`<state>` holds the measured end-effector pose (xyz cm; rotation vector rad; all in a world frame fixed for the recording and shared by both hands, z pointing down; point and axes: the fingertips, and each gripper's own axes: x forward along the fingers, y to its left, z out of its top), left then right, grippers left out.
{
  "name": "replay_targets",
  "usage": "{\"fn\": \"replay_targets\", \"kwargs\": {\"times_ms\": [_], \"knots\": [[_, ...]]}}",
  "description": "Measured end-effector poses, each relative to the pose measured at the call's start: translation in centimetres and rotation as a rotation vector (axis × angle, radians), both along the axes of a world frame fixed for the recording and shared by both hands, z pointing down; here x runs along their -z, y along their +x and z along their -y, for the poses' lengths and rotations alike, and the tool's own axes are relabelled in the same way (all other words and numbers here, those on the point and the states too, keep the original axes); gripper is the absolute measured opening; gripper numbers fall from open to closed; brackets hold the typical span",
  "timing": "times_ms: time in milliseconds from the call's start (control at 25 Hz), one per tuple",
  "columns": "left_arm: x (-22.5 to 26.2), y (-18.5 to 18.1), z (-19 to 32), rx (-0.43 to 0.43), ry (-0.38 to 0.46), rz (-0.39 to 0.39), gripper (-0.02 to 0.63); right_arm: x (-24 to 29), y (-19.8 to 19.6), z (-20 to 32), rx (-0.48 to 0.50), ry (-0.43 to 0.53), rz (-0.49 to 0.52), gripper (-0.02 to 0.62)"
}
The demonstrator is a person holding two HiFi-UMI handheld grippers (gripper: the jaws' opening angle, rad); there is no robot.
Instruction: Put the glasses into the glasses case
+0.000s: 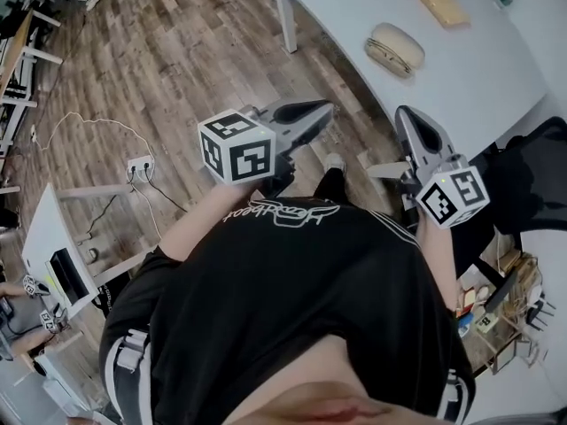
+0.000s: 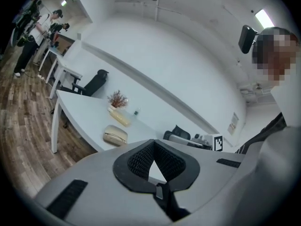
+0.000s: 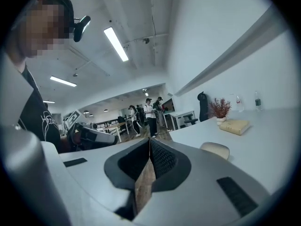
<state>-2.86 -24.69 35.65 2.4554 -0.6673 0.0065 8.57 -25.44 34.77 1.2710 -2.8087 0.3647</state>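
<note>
My left tool (image 2: 153,143) and right tool (image 3: 149,141) are clenched empty off the bench (image 1: 496,69), the case (image 1: 395,49) lies shut by its near edge, glasses unseen: I judge them stowed, nothing left to do.
</note>
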Motion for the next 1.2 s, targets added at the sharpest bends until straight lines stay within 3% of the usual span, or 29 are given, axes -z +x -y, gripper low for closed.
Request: {"fn": "replay_targets", "kwargs": {"times_ms": [440, 1200], "knots": [[2.0, 0.1, -8.2, -0.088, 0.069, 0.004, 0.006, 1.1, -1.4, -9.9, -0.053, 0.004, 0.031, 0.012], [1.4, 1.6, -14.0, -0.157, 0.067, 0.015, 0.006, -0.3, -1.1, -17.0, -0.081, -0.058, 0.168, 0.012]]}}
